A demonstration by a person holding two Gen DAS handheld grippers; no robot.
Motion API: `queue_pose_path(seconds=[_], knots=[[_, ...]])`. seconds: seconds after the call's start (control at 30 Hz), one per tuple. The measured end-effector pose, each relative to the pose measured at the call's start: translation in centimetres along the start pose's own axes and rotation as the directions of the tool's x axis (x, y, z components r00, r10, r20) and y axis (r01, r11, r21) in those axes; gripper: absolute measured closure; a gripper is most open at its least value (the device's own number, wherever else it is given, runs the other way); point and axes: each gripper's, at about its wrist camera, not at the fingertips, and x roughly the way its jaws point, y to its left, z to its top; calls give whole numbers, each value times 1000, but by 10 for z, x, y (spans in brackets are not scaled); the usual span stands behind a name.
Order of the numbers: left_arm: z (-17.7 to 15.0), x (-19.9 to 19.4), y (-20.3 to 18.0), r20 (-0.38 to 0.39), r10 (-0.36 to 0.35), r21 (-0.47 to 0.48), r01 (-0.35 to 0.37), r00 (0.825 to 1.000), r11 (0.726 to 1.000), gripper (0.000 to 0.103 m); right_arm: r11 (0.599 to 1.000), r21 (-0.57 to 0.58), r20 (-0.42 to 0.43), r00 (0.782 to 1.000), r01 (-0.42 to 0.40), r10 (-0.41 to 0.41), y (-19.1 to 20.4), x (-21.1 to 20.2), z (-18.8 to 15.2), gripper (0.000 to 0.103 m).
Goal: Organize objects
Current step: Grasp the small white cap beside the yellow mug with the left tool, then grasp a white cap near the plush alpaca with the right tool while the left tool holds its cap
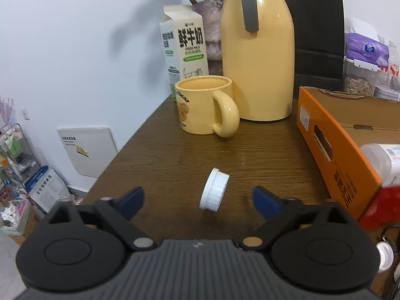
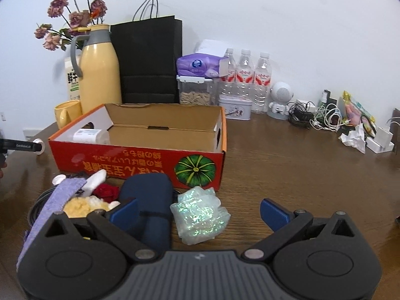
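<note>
A: Start with the white cap (image 1: 214, 189). Where is it?

B: On the wooden table (image 1: 175, 155), tipped up on its ribbed edge, not flat, with its flat face turned toward the left-hand finger. It sits dead ahead of the left gripper (image 1: 197, 200), about level with the fingertips and a little right of centre in the gap.

A: Is it gripped?

B: No. The 2 blue fingers (image 1: 132, 200) stand wide, with bare table on either side of the cap. Nothing is held.

A: What does the next move turn on?

B: The cap's axis. It runs roughly across the gap, from one finger to the other, so closing would, I judge, press on the 2 flat faces, not the ribbed rim. The cap may roll or topple if one pad arrives first.

A: And the other hand?

B: The right gripper (image 2: 198, 211) is just as wide and empty, hovering over a glittery wrapped lump (image 2: 200, 216) and a dark blue roll (image 2: 150, 200), in front of the orange box (image 2: 136, 161). The cap is beyond the box's far left end from there, so the left hand is clearly nearer.

A: Where would the cap go?

B: Probably the box, open-topped and just to the right of the left gripper. A white bottle (image 2: 91, 135) already lies inside.
</note>
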Motion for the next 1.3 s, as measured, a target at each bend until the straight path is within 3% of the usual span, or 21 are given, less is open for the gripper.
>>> queue_pose_path(seconds=[0.07,0.13,0.17,0.47,0.8,0.97,1.07,1.3], knots=[[3,8,1,-16,-16,-6,16,1000,1000,36,1000,0,-3,1000,7,-7,1,2,1,0],[4,13,3,-24,-49,-20,49,999,999,82,1000,-2,-7,1000,11,-11,2,4,2,0],[4,13,3,-27,-61,-27,60,998,998,88,1000,-2,-10,1000,14,-14,3,5,2,0],[-4,-40,4,106,-112,-39,116,988,992,88,1000,8,-17,1000,20,-20,3,5,-1,0],[-29,-142,-27,204,-237,-27,247,950,969,88,1000,18,29,1000,-13,12,-3,-24,-10,0],[-49,-178,-46,210,-275,-21,286,938,958,88,999,10,43,998,-46,45,-6,-45,-25,0],[-64,-195,-56,192,-274,-43,286,943,957,88,997,-7,53,996,-71,71,-7,-62,-39,0],[-92,-221,-70,157,-285,-77,299,946,951,88,989,-45,40,989,-139,141,-10,-88,-69,20]])
